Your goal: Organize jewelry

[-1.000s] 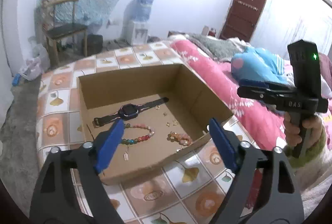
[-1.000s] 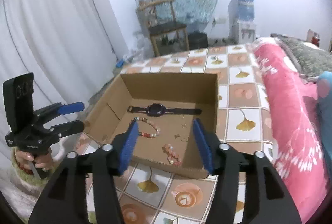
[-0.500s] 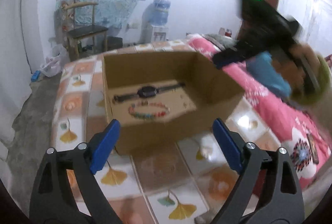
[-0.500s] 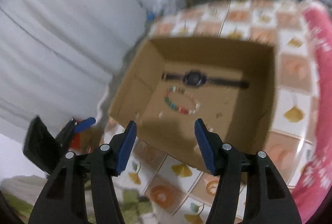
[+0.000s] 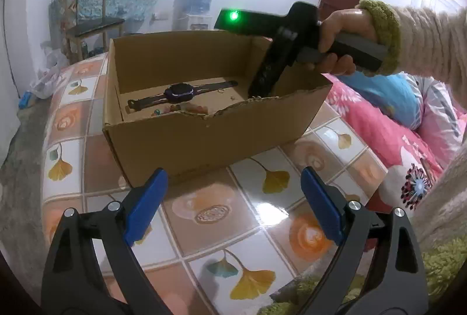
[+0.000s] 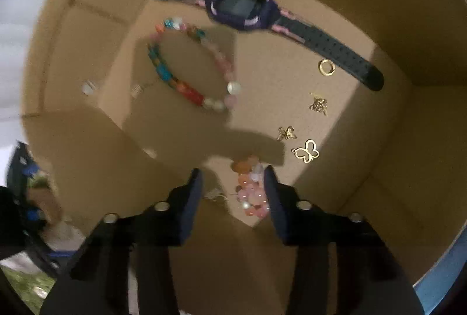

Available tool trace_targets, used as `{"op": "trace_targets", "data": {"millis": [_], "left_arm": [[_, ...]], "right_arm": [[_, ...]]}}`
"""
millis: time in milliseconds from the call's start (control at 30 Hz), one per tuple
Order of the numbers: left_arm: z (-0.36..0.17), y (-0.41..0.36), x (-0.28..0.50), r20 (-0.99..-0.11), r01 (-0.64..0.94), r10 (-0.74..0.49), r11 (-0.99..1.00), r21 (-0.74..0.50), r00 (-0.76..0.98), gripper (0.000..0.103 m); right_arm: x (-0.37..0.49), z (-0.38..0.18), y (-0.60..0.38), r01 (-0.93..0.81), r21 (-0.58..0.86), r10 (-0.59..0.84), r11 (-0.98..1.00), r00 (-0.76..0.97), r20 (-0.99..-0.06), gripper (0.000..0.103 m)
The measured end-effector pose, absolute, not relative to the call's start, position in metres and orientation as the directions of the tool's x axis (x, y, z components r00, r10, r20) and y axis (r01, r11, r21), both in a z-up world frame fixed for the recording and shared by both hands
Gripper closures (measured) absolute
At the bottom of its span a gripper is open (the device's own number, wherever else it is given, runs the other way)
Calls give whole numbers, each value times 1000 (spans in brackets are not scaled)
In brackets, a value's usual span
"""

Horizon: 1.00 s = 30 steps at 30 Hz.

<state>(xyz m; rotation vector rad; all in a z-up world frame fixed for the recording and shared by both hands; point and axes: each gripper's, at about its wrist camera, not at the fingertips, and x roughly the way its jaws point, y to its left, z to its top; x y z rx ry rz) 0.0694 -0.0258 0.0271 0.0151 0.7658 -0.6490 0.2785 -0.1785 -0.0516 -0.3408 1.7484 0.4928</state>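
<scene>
Tiled with ginkgo leaves and orange rounds, the table (image 5: 216, 210) carries a cardboard box (image 5: 204, 137), with a pink bed to its right and a chair and water cooler against the far wall.

Nearest the left camera, the left tongs (image 5: 233, 207) stand spread wide over bare tiles, short of the box and holding nothing. Beyond them the right hand (image 5: 341, 38) tips its tool steeply down into the box's right end.

Inside, the right tongs (image 6: 232, 192) have just been closing and now bracket the pink bracelet (image 6: 252, 188) on the floor near the front wall. The beads lie against the right pad, with a gap at the left one, so I judge them not yet pinched.

Risks, as I judge them: the bracelet sits off-centre, so the closing pads could nudge it sideways or catch only a few beads and let it slip on lifting. A thin wire piece lies just left of the beads and might be caught too. Little room is left beside the front wall.

Count in the box, near to far: one pink bracelet, three gold charms, one gold ring (image 6: 326, 67), one coloured bracelet (image 6: 189, 67), one watch (image 6: 242, 7); two pale bits at the left are too blurred to name
</scene>
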Motion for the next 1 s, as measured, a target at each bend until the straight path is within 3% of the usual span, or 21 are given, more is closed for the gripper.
{"op": "trace_targets", "data": {"millis": [67, 133, 333, 533, 700, 867, 933, 1000], "left_arm": [[27, -22, 70, -640, 549, -548, 804, -227, 538, 14], [27, -18, 71, -633, 543, -553, 805, -240, 541, 14], [28, -18, 71, -623, 556, -556, 801, -223, 551, 14], [27, -18, 68, -614, 556, -570, 795, -244, 546, 14], [27, -19, 66, -621, 552, -565, 798, -242, 543, 14], [30, -22, 60, -621, 554, -555, 802, -224, 554, 14], [30, -22, 59, -623, 548, -547, 808, -218, 559, 14], [32, -22, 57, -623, 543, -541, 812, -213, 565, 14]], "right_arm": [[276, -54, -179, -498, 119, 8, 859, -218, -976, 90], [273, -51, -179, -504, 116, 15, 856, -201, -980, 93], [264, -19, -183, -452, 208, 148, 867, -165, -975, 94], [261, 15, -198, -280, 469, 442, 838, -154, -883, 94], [257, -6, -217, -173, 516, 485, 839, -194, -853, 93], [258, -20, -233, -135, 394, 365, 909, -195, -910, 90], [257, -7, -238, -155, 364, 345, 918, -138, -929, 71], [252, 9, -240, -193, 337, 328, 921, -77, -941, 68]]}}
